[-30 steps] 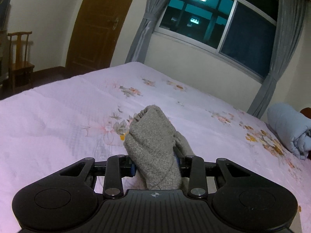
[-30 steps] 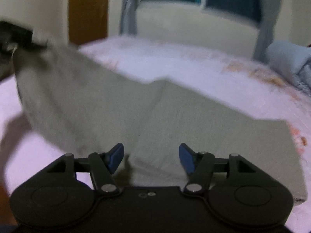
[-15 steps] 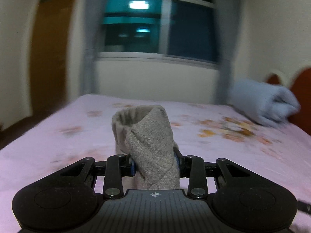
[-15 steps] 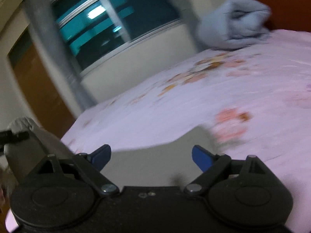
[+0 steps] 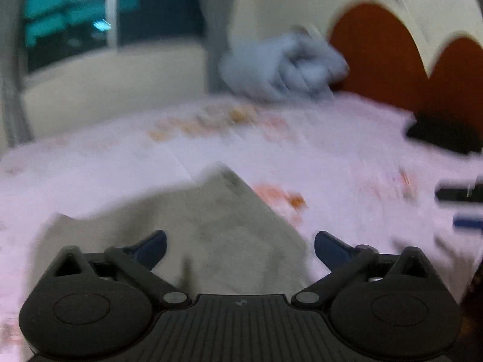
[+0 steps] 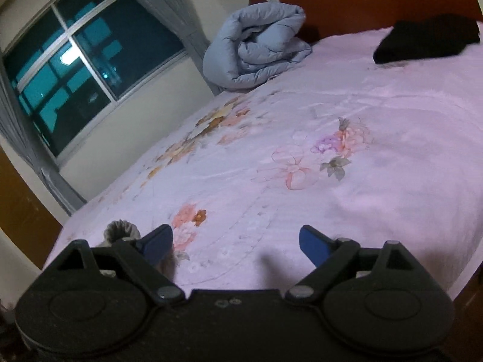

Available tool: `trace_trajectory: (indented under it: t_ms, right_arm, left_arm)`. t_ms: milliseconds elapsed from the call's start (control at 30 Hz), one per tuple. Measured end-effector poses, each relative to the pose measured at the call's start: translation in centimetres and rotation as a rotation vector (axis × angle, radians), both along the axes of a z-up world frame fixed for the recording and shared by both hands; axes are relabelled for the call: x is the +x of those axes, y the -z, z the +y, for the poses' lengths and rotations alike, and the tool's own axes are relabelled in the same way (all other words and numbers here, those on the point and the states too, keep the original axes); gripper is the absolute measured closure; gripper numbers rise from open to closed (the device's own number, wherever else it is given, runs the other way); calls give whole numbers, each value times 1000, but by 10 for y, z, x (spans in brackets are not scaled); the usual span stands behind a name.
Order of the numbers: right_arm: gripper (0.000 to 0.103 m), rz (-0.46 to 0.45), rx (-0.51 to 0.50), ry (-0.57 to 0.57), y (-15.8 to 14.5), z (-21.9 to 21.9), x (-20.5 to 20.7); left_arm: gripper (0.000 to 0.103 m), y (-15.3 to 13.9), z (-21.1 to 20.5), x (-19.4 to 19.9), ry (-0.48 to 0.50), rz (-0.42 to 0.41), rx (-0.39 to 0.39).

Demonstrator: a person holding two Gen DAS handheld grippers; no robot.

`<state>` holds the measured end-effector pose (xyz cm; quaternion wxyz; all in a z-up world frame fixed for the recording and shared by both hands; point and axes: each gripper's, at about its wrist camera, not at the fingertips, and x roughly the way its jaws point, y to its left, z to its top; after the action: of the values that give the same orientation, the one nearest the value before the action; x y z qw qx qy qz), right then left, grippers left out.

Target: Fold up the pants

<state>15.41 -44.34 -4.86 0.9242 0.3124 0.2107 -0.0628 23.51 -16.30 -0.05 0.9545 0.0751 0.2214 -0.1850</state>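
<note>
The grey pants (image 5: 211,226) lie folded flat on the pink floral bed sheet (image 5: 332,163), seen blurred in the left wrist view. My left gripper (image 5: 240,246) is open just above them, jaws spread wide, holding nothing. My right gripper (image 6: 235,242) is open and empty over the bare sheet (image 6: 392,150). Only a small grey bunched piece of the pants (image 6: 120,230) shows beside its left finger. The right gripper's fingertips (image 5: 465,208) show blurred at the right edge of the left wrist view.
A rolled light-blue quilt (image 6: 256,45) lies at the head of the bed by the red-brown headboard (image 6: 362,0). A black folded garment (image 6: 422,42) lies at the far right of the bed. A window with grey curtains (image 6: 66,60) is beyond the bed.
My left gripper has opened and let go of the pants, which now lie flat on the bed. Both grippers swung right toward the headboard. The right gripper stayed open.
</note>
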Motion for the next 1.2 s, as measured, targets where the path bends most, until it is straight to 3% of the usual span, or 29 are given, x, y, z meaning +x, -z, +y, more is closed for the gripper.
trace_trajectory:
  t_ms: [67, 200, 333, 433, 533, 667, 733, 800, 833, 867, 933, 1100, 1200]
  right_arm:
    - [18, -21, 63, -60, 4, 6, 4]
    - [20, -35, 159, -247, 2, 45, 20]
    - [24, -34, 259, -414, -1, 90, 38]
    - [38, -1, 329, -435, 6, 109, 53]
    - [49, 45, 340, -424, 13, 123, 65]
    - [50, 93, 309, -348, 20, 127, 80]
    - [50, 152, 314, -309, 25, 127, 91]
    - [55, 184, 306, -294, 26, 131, 99]
    - [63, 207, 289, -291, 25, 134, 103]
    - [89, 212, 271, -289, 21, 137, 104]
    - [90, 161, 260, -328, 9, 143, 102]
    - [91, -68, 275, -412, -45, 150, 75]
    - [91, -61, 274, -344, -32, 131, 52]
  left_arm:
    - [0, -15, 33, -4, -54, 13, -62]
    - [0, -24, 135, -6, -291, 65, -187]
    - [0, -4, 227, -30, -481, 106, -272]
    - [0, 17, 264, -49, -525, 140, -315]
    - [0, 32, 274, -48, -540, 174, -317]
    - [0, 43, 256, -37, -487, 217, -189]
    - [0, 52, 249, -39, -421, 255, -86]
    - [0, 59, 239, -31, -374, 296, -19]
    - [0, 62, 239, -31, -374, 299, -10]
    - [0, 62, 241, -33, -381, 295, -23]
    - [0, 57, 247, -36, -391, 266, -64]
    - [0, 58, 257, -39, -410, 279, -125]
    - [0, 60, 261, -40, -413, 279, -142]
